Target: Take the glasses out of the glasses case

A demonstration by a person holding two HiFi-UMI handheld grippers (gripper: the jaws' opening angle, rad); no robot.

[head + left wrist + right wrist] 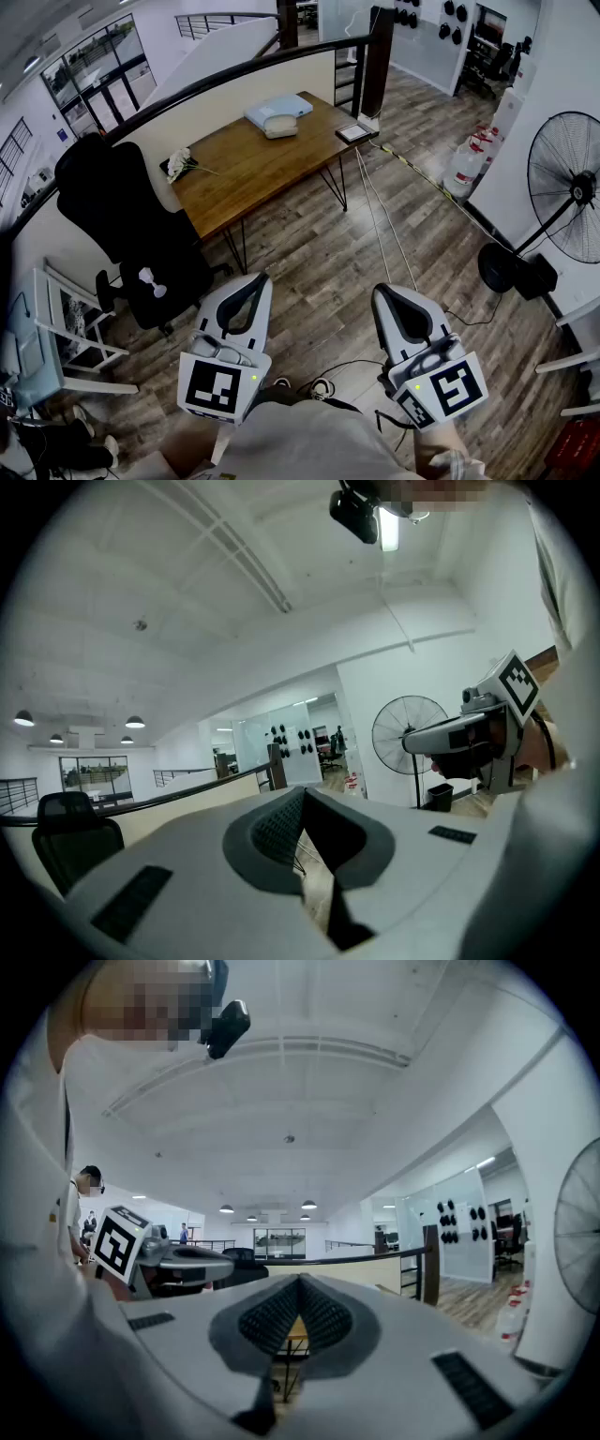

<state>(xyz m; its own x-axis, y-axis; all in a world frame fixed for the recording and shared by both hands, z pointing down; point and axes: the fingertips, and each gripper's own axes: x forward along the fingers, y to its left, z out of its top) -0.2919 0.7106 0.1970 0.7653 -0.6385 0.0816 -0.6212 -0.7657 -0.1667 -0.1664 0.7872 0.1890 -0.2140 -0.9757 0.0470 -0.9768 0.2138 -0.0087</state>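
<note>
Far ahead on the wooden table [239, 178] lies a pale blue flat case [278, 108], with a smaller cream oval thing [280, 127] at its near edge. No glasses show. My left gripper [255, 281] and right gripper [384, 292] are held level in front of my body, well short of the table and above the wood floor. Both are shut, pads together, nothing between them. The left gripper view has the left gripper's closed tips [302, 794] and the right gripper [469, 738] beside them. The right gripper view has the right gripper's closed tips [300, 1283] and the left gripper [178, 1265].
A black office chair [122, 216] stands left of the table. On the table lie a small dark tablet [353, 132] and a white flower bunch [178, 164]. A standing fan [572, 187] is at the right, cables [380, 225] cross the floor, and a white rack [66, 328] is at the near left.
</note>
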